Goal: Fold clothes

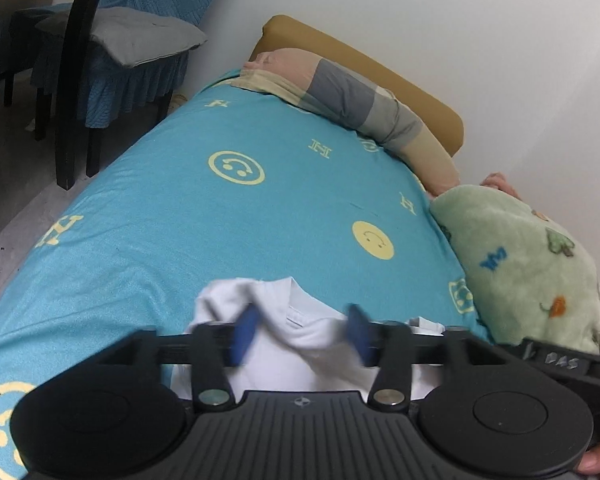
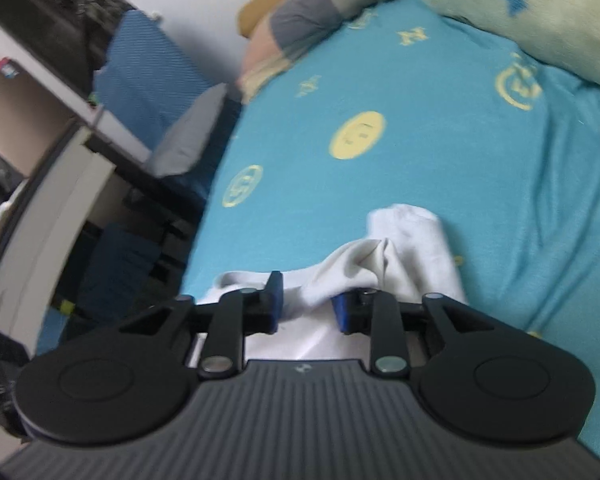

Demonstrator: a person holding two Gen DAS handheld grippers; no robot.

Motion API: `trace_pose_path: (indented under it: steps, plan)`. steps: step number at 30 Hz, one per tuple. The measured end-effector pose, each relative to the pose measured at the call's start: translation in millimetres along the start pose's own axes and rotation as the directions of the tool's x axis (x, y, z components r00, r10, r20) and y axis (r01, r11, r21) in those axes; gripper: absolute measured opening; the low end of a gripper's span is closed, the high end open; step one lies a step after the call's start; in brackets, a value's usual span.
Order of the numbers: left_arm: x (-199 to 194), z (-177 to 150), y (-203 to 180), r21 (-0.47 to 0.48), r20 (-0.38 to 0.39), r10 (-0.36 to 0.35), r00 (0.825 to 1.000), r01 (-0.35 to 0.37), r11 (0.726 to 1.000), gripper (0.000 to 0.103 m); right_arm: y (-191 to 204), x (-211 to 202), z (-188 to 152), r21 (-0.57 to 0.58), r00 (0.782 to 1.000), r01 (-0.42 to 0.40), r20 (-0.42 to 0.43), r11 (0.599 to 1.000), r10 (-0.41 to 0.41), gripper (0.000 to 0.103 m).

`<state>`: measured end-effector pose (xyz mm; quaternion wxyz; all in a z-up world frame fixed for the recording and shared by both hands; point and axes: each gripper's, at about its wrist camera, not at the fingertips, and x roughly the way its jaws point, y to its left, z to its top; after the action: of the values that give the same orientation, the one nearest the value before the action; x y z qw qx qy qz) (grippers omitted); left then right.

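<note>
Two wrist views of a white cotton T-shirt (image 1: 300,320) lying on a bed covered by a turquoise sheet printed with yellow smiley faces and letters (image 1: 219,208). In the left wrist view the shirt sits at the near edge of the sheet, directly beyond the left gripper (image 1: 302,334); its ribbed neckline faces away from the camera toward the head of the bed, so the garment's long axis appears to run from the gripper toward the pillow, though the lower part of the shirt is hidden under the tool body. A bunched fold, possibly a sleeve, rises at the shirt's left shoulder. The left gripper's blue-padded fingers (image 1: 243,334) stand well apart with the collar region between them, and neither pad is seen to pinch cloth; the pads are motion-blurred. In the right wrist view the right gripper (image 2: 310,306) likewise has its blue pads spread, with a ridge of white fabric lying in the gap and touching or just beside the right-hand pad; a rumpled sleeve-like lobe of the shirt (image 2: 408,248) extends away from the gripper and to the right. Beyond the shirt, at the head of the bed, lie a long pillow in pink, grey and beige blocks (image 1: 352,96) against a mustard-brown headboard (image 1: 364,60), and a pale green fleece blanket with small coloured motifs (image 1: 528,264) at the right. A chair draped in blue quilted fabric with a grey cushion (image 1: 139,36) stands beside the bed.
</note>
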<state>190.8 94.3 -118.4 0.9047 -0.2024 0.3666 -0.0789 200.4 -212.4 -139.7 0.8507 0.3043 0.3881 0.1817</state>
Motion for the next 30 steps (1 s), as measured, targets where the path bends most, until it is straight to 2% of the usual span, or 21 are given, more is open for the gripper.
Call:
trace_pose_path:
  steps: [1, 3, 4, 7, 11, 13, 14, 15, 16, 17, 18, 20, 21, 22, 24, 28, 30]
  plan:
    - [-3, -1, -1, 0.005, -0.002, 0.003, 1.0, -0.003, 1.0, 0.065, 2, -4, 0, 0.005, 1.0, -0.014, 0.0, 1.0, 0.014, 0.046]
    - [-12, -2, -5, 0.024, 0.002, 0.012, 1.0, -0.012, 1.0, 0.072, 6, -15, -3, 0.013, 0.999, -0.049, 0.006, 0.999, 0.049, 0.079]
    - [-17, -4, -6, 0.037, 0.01, 0.021, 1.0, -0.021, 0.999, 0.078, 8, -22, -5, 0.009, 0.997, -0.073, 0.013, 0.997, 0.073, 0.084]
    - [-27, -8, -13, 0.098, 0.03, 0.051, 0.998, -0.054, 0.994, 0.08, 17, -40, -8, -0.053, 0.995, -0.087, 0.035, 0.995, 0.088, 0.086]
    - [-19, -12, -13, 0.119, 0.01, 0.097, 0.995, -0.098, 0.988, 0.079, 21, -49, -11, -0.152, 0.992, 0.051, 0.121, 0.987, -0.032, 0.086]
    - [-7, -11, -7, 0.097, -0.019, 0.129, 0.991, -0.127, 0.987, 0.074, 14, -40, -12, -0.195, 0.988, 0.106, 0.131, 0.975, -0.082, 0.085]
    - [-1, -11, -3, 0.084, -0.035, 0.142, 0.989, -0.139, 0.987, 0.07, 9, -34, -12, -0.204, 0.986, 0.139, 0.121, 0.969, -0.116, 0.08]
    - [5, -11, 1, 0.074, -0.049, 0.148, 0.988, -0.144, 0.987, 0.069, 4, -27, -14, -0.208, 0.983, 0.17, 0.109, 0.963, -0.15, 0.072]
    - [10, -11, 5, 0.066, -0.057, 0.147, 0.988, -0.143, 0.987, 0.063, -2, -20, -15, -0.211, 0.979, 0.197, 0.096, 0.957, -0.18, 0.07]
    - [12, -10, 7, 0.062, -0.056, 0.145, 0.988, -0.142, 0.988, 0.051, -4, -19, -16, -0.214, 0.975, 0.216, 0.099, 0.953, -0.198, 0.063]
    - [14, -10, 8, 0.06, -0.052, 0.145, 0.988, -0.141, 0.988, 0.043, -2, -22, -17, -0.217, 0.972, 0.227, 0.117, 0.949, -0.205, 0.043]
    - [11, -10, 9, 0.057, -0.021, 0.142, 0.99, -0.141, 0.988, 0.011, 1, -28, -19, -0.223, 0.964, 0.249, 0.151, 0.942, -0.219, 0.023]
    - [8, -9, 9, 0.06, -0.001, 0.138, 0.99, -0.137, 0.989, 0.007, 3, -30, -20, -0.226, 0.96, 0.26, 0.169, 0.939, -0.225, 0.016]
    - [4, -8, 7, 0.066, 0.022, 0.127, 0.992, -0.128, 0.99, 0.005, 5, -33, -21, -0.229, 0.955, 0.271, 0.186, 0.935, -0.231, 0.016]
    - [-5, -3, 1, 0.078, 0.082, 0.088, 0.993, -0.094, 0.992, 0.004, 8, -39, -23, -0.233, 0.945, 0.293, 0.221, 0.927, -0.243, 0.003]
    - [-15, 11, -20, 0.133, 0.192, 0.031, 0.981, -0.057, 0.989, 0.004, 17, -52, -22, -0.235, 0.921, 0.316, 0.308, 0.919, -0.237, 0.003]
    - [-8, 15, -28, 0.17, 0.204, 0.035, 0.978, -0.071, 0.983, 0.004, 19, -54, -19, -0.233, 0.909, 0.327, 0.343, 0.916, -0.237, 0.003]
